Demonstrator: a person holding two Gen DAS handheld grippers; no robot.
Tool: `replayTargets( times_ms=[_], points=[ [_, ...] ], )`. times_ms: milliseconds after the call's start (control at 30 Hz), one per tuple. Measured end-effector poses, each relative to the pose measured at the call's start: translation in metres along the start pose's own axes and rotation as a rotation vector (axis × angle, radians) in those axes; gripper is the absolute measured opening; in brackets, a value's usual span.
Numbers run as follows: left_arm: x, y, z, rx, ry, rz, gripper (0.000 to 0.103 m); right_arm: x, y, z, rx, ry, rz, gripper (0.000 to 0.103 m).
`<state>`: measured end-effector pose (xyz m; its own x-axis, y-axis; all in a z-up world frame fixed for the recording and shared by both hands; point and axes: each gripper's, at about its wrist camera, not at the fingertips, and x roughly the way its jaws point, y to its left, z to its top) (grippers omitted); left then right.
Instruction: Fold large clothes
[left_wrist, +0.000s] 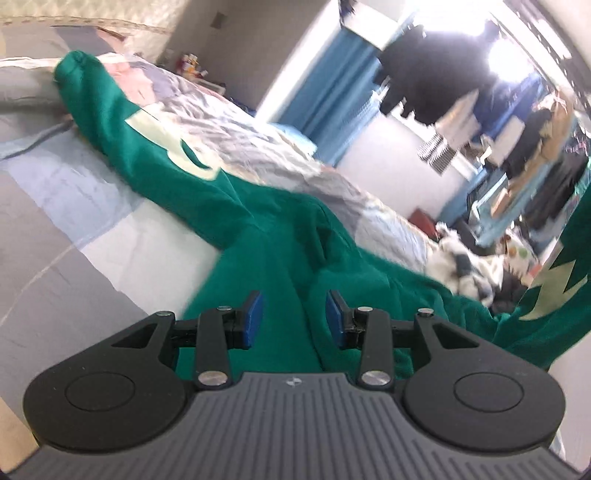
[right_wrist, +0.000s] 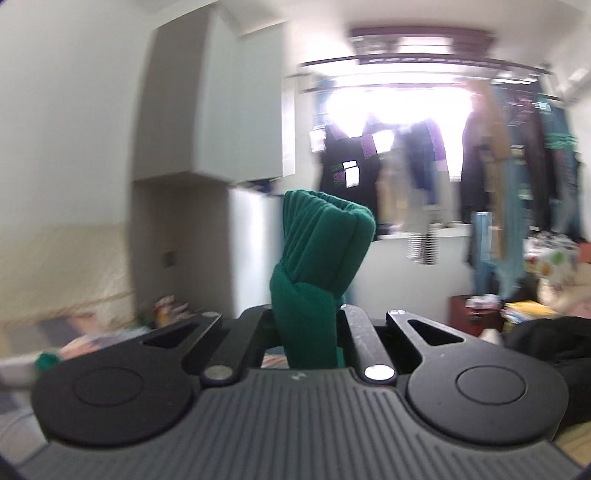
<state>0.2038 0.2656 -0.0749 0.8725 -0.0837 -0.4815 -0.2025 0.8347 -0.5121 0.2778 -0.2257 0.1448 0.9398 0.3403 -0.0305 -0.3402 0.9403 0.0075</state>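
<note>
A large green sweatshirt (left_wrist: 258, 229) with pale printed shapes lies stretched across the bed, one sleeve running to the far left. My left gripper (left_wrist: 294, 317) is open, its blue pads (left_wrist: 255, 314) apart just above the green cloth, holding nothing. My right gripper (right_wrist: 306, 332) is shut on a ribbed green cuff (right_wrist: 325, 236) of the sweatshirt, which stands up out of the closed jaws, lifted in the air. A hanging part of the garment (left_wrist: 554, 295) with a pale print shows at the right edge of the left wrist view.
The bed (left_wrist: 74, 206) has a grey, blue and white patchwork cover. Hanging clothes (right_wrist: 498, 166) fill a rack by the bright window. A white cabinet (right_wrist: 221, 110) stands on the left. Piled clothes and clutter (left_wrist: 480, 266) lie past the bed's far end.
</note>
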Motion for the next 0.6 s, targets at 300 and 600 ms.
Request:
replayTargets(
  times_ms=[300,600],
  points=[
    [-0.014,0.05,0.028,-0.156,-0.073,0.015,0.043,0.015,0.171,-0.086,-0.057,0.121,0.234,0.009],
    [-0.027,0.088,0.047,-0.241,-0.145,0.033,0.043,0.038,0.252,-0.208,-0.083,0.357,0.342,0.011]
  ],
)
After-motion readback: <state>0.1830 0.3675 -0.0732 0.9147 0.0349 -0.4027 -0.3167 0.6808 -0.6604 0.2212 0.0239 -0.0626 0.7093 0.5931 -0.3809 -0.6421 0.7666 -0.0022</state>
